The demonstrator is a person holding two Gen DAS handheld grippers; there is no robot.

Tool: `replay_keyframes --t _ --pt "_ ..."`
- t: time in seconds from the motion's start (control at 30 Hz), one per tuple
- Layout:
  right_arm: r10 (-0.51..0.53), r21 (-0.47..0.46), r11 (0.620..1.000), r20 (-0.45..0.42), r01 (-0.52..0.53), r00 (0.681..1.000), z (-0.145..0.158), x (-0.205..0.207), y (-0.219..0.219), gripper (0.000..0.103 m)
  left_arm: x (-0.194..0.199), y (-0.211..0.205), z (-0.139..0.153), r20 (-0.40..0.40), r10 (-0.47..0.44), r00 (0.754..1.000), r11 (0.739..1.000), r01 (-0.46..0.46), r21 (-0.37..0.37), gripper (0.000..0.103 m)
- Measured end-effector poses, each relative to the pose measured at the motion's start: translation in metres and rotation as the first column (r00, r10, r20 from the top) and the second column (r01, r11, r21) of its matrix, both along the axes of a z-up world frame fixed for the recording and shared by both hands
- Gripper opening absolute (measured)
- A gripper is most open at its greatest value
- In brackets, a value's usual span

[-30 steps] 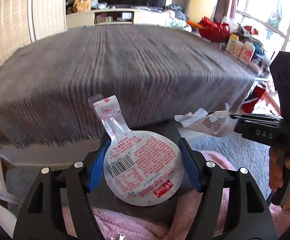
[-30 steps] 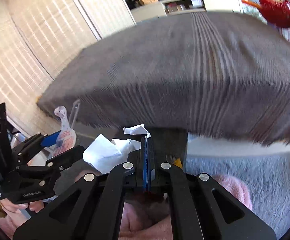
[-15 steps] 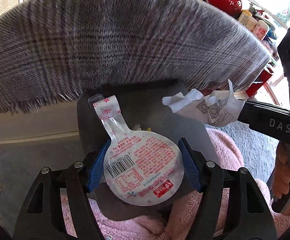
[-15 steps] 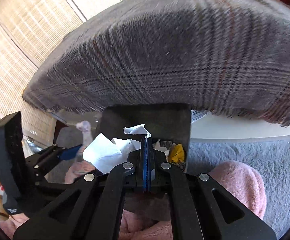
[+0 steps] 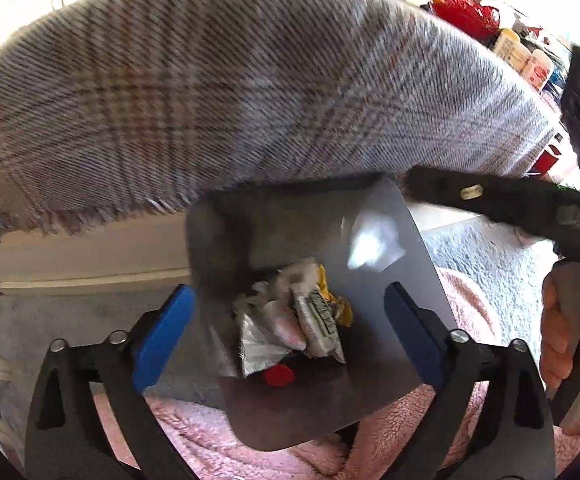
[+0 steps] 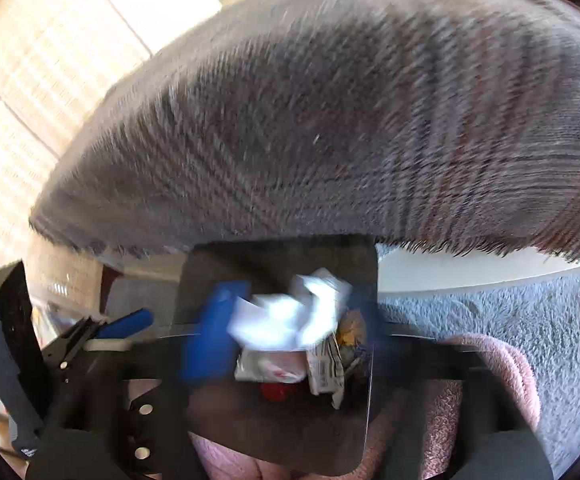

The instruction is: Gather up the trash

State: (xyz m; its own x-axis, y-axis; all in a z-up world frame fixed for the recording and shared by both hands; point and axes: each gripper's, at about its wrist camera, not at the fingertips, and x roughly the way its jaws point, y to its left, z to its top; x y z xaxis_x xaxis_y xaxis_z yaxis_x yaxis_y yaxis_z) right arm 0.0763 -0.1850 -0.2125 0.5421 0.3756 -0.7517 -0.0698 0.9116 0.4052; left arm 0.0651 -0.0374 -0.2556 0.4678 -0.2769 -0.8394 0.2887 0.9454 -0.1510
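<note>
Both tongs hang over a dark grey trash bin [image 5: 405, 236], pointing down into its mouth. Left gripper [image 5: 290, 336]: jaws opening, blue pads spread wide to either side of the bin, nothing between them or touching them. Below and between its pads, on the bin floor, lies a heap of trash [image 5: 290, 320]: crumpled silvery-white wrappers, one with a printed label, a yellow scrap on the far side, and a small red piece [image 5: 278, 374] nearest the tongs. A crumpled white tissue [image 5: 373, 242] shows blurred against the bin's far-right inner wall, ahead of the left gripper's right pad; falling or resting, cannot tell. Right gripper [image 6: 290, 336]: jaws opening, heavily motion-blurred, left blue pad clear, right pad only a faint smear. The same white tissue [image 6: 290, 312] sits just ahead of and between those pads, blurred, apparently free of them; contact cannot be told for sure. Beneath it is the same wrapper heap [image 6: 321, 368] and red piece [image 6: 276, 390]. In the left wrist view the right gripper's black body comes in from the right above the bin's rim, with the person's hand [image 5: 569, 320] on its grip. In the right wrist view the left gripper is at lower left, beside the bin. Beyond both tongs: a grey plaid fringed cloth [image 5: 210, 100] over a table, overhanging the bin's far edge. Under the tongs is pink fleece [image 5: 210, 440], with grey carpet [image 6: 509, 320] to the right.
</note>
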Motion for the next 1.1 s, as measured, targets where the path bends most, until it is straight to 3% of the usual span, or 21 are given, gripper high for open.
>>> replay_keyframes --t 0.03,0.1,0.3,0.43,0.67,0.83,0.97,1.1 --pt "-0.005 -0.013 1.0 0.012 0.005 1.0 0.004 -0.002 -0.001 0.087 -0.002 0.003 0.006 0.015 0.006 1.0 1.0 -0.006 0.005 0.094" --pt "-0.026 -0.025 0.999 0.043 0.027 0.999 0.015 -0.008 -0.005 0.1 -0.006 0.011 0.015 0.041 0.014 0.999 1.0 -0.015 0.006 0.095" --pt "-0.03 -0.116 0.992 0.14 0.047 0.99 0.05 -0.027 -0.008 0.1 -0.02 0.021 0.048 0.123 0.037 0.992 0.999 -0.038 0.006 0.095" --pt "-0.056 -0.153 0.984 0.234 0.094 0.971 0.082 -0.04 -0.014 0.1 -0.03 0.025 0.085 0.216 0.057 0.975 0.998 -0.061 0.016 0.095" --pt "-0.106 -0.175 0.965 0.418 0.195 0.902 0.139 -0.067 -0.031 0.1 -0.053 0.027 0.159 0.422 0.097 0.901 0.993 -0.118 0.025 0.095" --pt "-0.145 -0.185 0.943 0.518 0.276 0.843 0.165 -0.094 -0.04 0.1 -0.074 0.035 0.195 0.548 0.149 0.823 0.982 -0.186 0.013 0.095" --pt "-0.151 -0.224 0.915 0.582 0.336 0.799 0.177 -0.108 -0.039 0.1 -0.087 0.039 0.211 0.601 0.167 0.782 0.98 -0.2 -0.012 0.095" --pt "-0.124 -0.253 0.899 0.635 0.357 0.763 0.192 -0.113 -0.034 0.1 -0.093 0.038 0.23 0.655 0.151 0.74 0.978 -0.207 0.009 0.095"
